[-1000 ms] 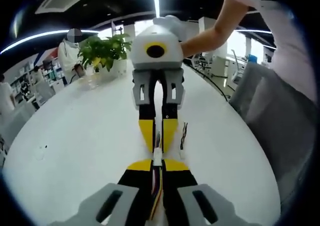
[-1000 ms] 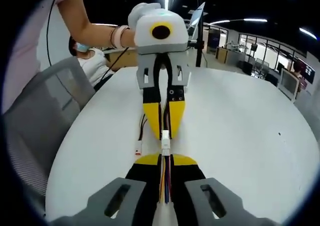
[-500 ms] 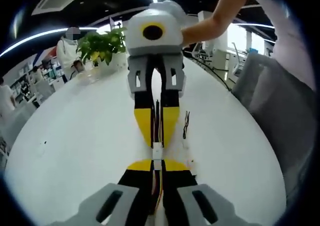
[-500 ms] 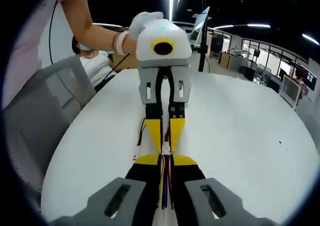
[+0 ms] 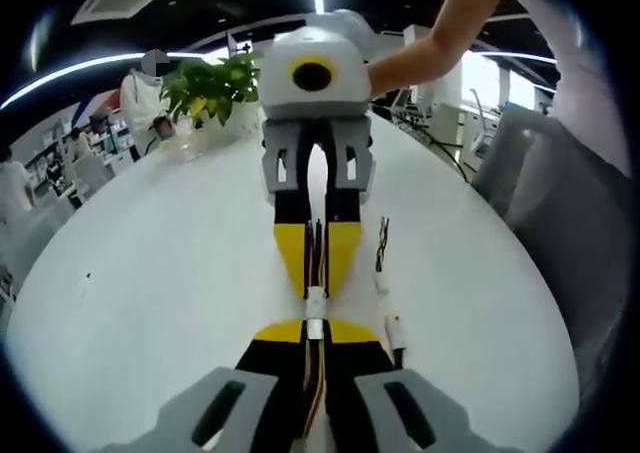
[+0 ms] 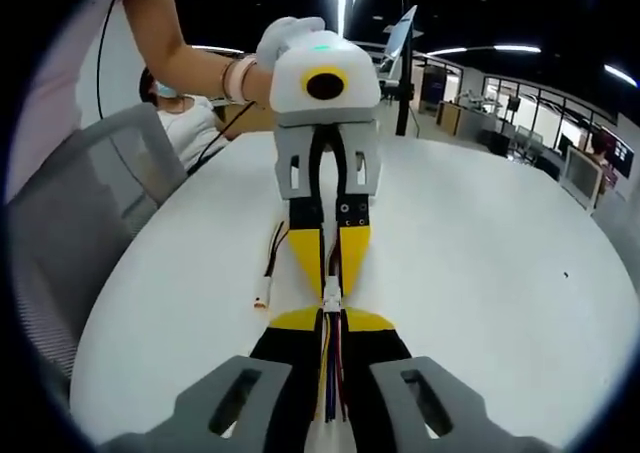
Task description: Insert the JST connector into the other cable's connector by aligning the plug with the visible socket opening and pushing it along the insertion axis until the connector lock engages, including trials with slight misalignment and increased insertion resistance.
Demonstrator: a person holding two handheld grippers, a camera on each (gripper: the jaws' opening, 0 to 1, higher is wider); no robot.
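Note:
Over a white table (image 5: 150, 273), two grippers face each other tip to tip. In the left gripper view, my left gripper (image 5: 315, 330) is shut on a multicoloured cable whose white JST connector (image 5: 314, 323) sticks out past its yellow tips. Opposite it, the right gripper (image 5: 316, 285) is shut on the other cable, whose white connector (image 5: 315, 297) meets the first end to end. In the right gripper view, the right gripper (image 6: 331, 319) and the left gripper (image 6: 331, 279) hold the joined white connectors (image 6: 331, 295) between them. I cannot tell whether the lock is engaged.
A spare cable with a small connector (image 5: 386, 278) lies loose on the table beside the grippers, also visible in the right gripper view (image 6: 268, 278). A grey chair (image 6: 70, 223) stands at the table's edge. A potted plant (image 5: 205, 88) sits at the far side. People stand in the background.
Both grippers stay shut on their cables, tips nearly touching. The gap between the two connectors has closed slightly. Both views have shifted a little with the hands.

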